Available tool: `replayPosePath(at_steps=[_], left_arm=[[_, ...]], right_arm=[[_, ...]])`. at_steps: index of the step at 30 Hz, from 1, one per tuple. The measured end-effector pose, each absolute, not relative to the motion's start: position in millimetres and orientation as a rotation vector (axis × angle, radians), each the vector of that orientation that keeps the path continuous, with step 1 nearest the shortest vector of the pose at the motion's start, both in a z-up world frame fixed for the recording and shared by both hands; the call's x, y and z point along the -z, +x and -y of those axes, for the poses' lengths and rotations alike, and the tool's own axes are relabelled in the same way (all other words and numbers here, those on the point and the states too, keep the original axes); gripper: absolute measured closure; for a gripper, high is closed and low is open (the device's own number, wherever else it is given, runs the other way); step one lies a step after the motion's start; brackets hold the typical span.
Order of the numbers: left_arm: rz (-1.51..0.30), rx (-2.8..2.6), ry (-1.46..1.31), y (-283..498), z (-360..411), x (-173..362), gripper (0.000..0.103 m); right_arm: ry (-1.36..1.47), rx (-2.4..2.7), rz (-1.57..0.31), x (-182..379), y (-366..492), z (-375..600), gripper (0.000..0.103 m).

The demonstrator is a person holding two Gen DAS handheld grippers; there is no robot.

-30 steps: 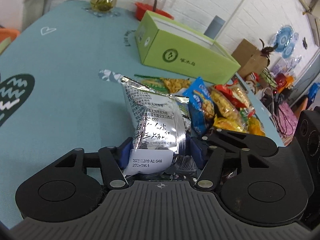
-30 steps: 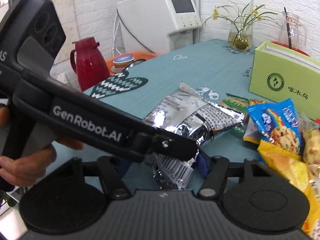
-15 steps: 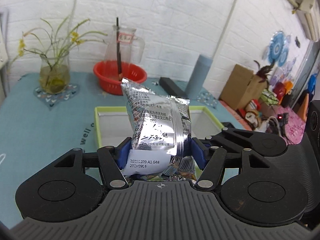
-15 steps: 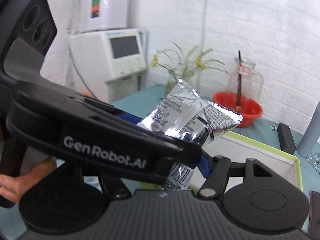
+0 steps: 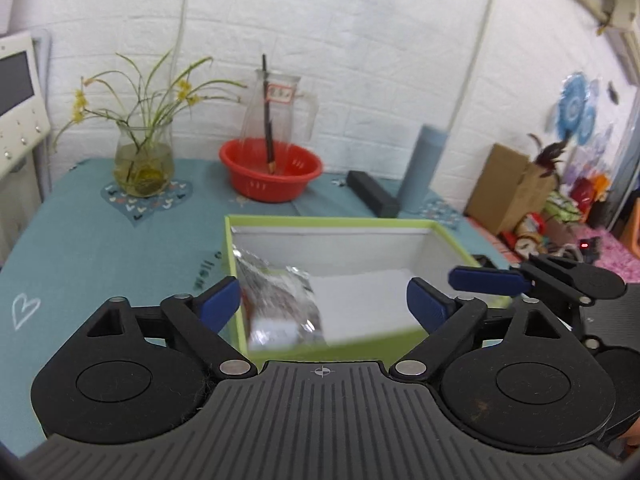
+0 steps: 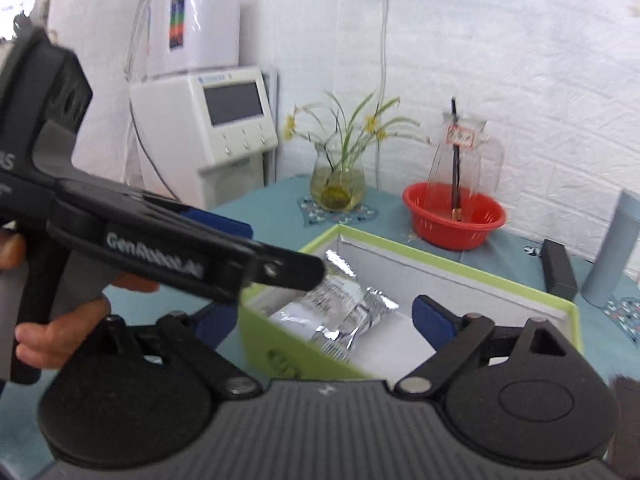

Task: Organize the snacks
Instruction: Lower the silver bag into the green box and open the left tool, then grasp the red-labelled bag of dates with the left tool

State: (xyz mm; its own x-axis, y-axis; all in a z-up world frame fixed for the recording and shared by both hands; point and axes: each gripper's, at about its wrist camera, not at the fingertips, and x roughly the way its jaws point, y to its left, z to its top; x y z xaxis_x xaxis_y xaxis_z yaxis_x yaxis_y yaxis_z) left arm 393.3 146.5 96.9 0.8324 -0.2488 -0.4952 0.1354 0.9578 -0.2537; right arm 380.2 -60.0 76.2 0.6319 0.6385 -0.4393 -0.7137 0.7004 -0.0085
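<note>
- The step in hand looks like the release of one snack into the container: the silver foil packet (image 5: 280, 300) lies inside the green box (image 5: 448, 236), in its left part, close to the left wall and the near wall.
- The packet shows some blur in the left wrist view, so it cannot be told whether it has settled flat; in the right wrist view it (image 6: 340, 308) appears to rest on the white floor of the box (image 6: 460, 270), slightly crumpled.
- The left gripper (image 5: 324, 300) hovers over the near edge of the box with its fingers spread wide and nothing between them; the packet sits below and ahead of the gap, untouched.
- The right gripper (image 6: 324, 318) is also over the near corner of the box, its fingers spread apart and holding nothing.
- The box stands on the teal worktop (image 5: 100, 240), with a red basin (image 5: 272, 176) and a glass vase of flowers (image 5: 144, 164) well behind it.
- No other snacks show in either view, so how many remain to be sorted cannot be judged here.
- The next move probably calls for lifting both grippers up and back, clear of the box walls, then turning toward the remaining snacks and picking one by its edge.
- Care is likely needed not to catch the near rim on the way out, since a light cardboard box could slide.
</note>
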Motion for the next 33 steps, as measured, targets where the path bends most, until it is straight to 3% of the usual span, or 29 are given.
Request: replayPosePath(at_steps=[6,12,18,23,27,33], left_arm=[[-0.597,0.256,-0.273,286.2,-129.0,-77.9,0.020],[-0.725,0.303,-0.348,200.1,-115.7,-26.9,0.020],[-0.777,0.280,-0.350,187.5,-94.8,-1.9,0.035],[-0.775,0.343,-0.314,193.7,-87.2,-1.9,0.037],[-0.828,0.433,-0.311,195.0,-77.4,7.1,0.046],[-0.834,0.461,-0.355,166.3,-84.7,10.3,0.041]], right_arm=[[-0.148,-0.767,-0.432,-53.9,250.2,107.7,0.010],[-0.067,-0.742,-0.579,-1.0,168.1,132.8,0.010],[-0.092,-0.655,-0.650,25.2,164.0,120.3,0.010],[0.011,-0.733,-0.675,30.6,145.0,129.6,0.010],[0.030,-0.768,-0.681,32.2,156.9,115.6,0.010],[-0.033,-0.873,-0.681,31.8,169.8,89.6,0.009]])
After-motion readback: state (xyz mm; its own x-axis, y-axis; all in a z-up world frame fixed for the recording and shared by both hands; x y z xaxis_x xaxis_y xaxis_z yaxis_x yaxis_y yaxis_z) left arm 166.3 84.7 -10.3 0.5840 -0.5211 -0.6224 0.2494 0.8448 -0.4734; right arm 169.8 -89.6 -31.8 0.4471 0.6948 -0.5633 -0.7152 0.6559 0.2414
